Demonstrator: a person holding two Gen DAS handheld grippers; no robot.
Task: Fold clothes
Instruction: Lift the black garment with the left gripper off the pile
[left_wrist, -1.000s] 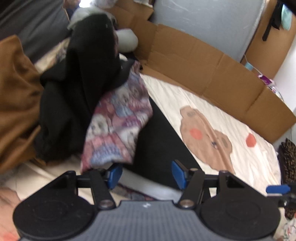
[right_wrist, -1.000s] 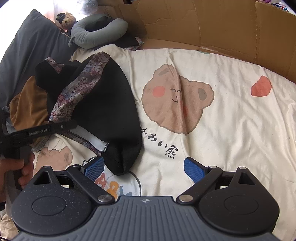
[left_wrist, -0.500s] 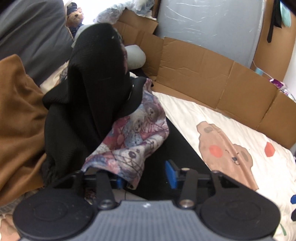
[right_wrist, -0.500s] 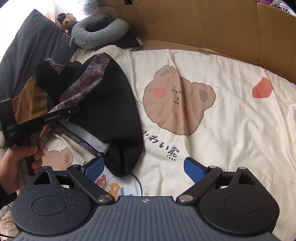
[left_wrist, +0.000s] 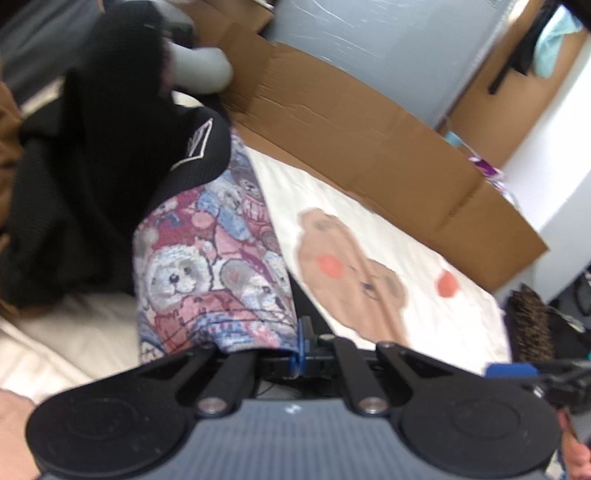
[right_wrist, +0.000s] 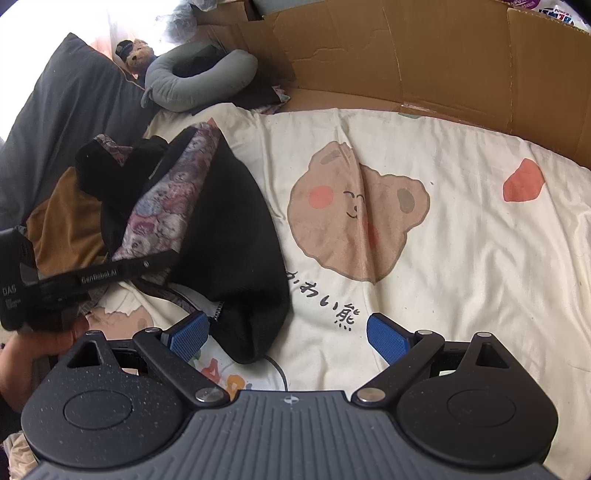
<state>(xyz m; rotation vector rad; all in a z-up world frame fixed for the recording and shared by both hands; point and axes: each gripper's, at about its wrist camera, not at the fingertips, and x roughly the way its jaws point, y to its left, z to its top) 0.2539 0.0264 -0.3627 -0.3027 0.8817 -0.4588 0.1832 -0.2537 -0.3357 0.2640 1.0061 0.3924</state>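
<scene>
One black garment (right_wrist: 236, 236) lies lengthwise, hem nearest.

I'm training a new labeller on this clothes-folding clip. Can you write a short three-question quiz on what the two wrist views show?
1. True or false: the right gripper is open.
2. The left gripper is shut on: A) the black garment with teddy-bear patterned lining; B) the grey neck pillow; C) the brown cardboard wall.
3. Which printed animal is on the cream bedsheet?

Key: 1 true; 2 A; 3 a bear.
</scene>
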